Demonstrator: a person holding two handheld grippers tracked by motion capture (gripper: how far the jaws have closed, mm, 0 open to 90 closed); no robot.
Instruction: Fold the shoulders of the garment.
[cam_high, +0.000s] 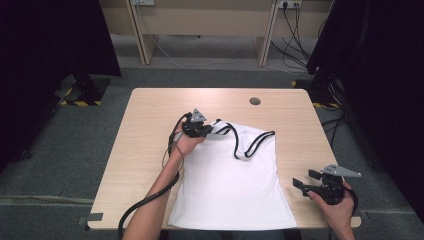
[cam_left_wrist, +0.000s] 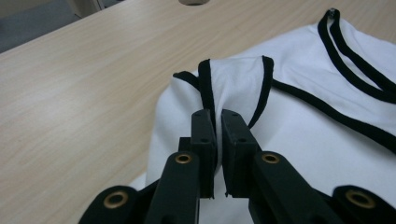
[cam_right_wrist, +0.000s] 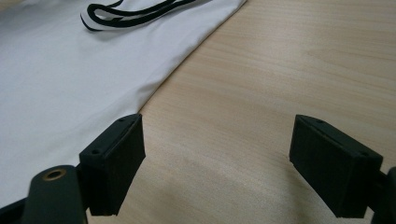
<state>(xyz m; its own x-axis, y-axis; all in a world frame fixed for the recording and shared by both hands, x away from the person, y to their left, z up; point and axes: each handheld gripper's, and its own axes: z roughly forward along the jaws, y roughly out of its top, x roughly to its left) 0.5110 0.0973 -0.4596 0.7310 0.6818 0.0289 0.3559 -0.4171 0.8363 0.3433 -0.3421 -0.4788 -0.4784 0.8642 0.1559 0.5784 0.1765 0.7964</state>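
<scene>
Left gripper (cam_high: 212, 131) is closed on the black-edged shoulder strap (cam_left_wrist: 211, 81) of the white sleeveless cotton top with black trim (cam_high: 227, 185). In the left gripper view its two black jaws stand almost together, and a fold of white cloth with the black border is pinched between them and rises a little from the light wooden counter (cam_high: 150, 115). The person's left hand (cam_high: 184, 145) holds this gripper from behind, and a black cable (cam_high: 150, 199) runs back from it along the forearm.

Right gripper (cam_high: 301, 183) is open, its jaws wide apart with nothing between them. It is just beside the right side edge of the white top, near the hem, and in the right gripper view (cam_right_wrist: 219, 168) the left jaw is close to the cloth edge while bare wood lies between the jaws. Whether this jaw touches the cloth I cannot tell.

Ahead of the left gripper, the top lies flat, spread toward the person. Its second black strap (cam_high: 255, 142) makes a loop to the right of the left gripper. Farther beyond this gripper is a small round grey cable hole (cam_high: 255, 101) in the counter.
</scene>
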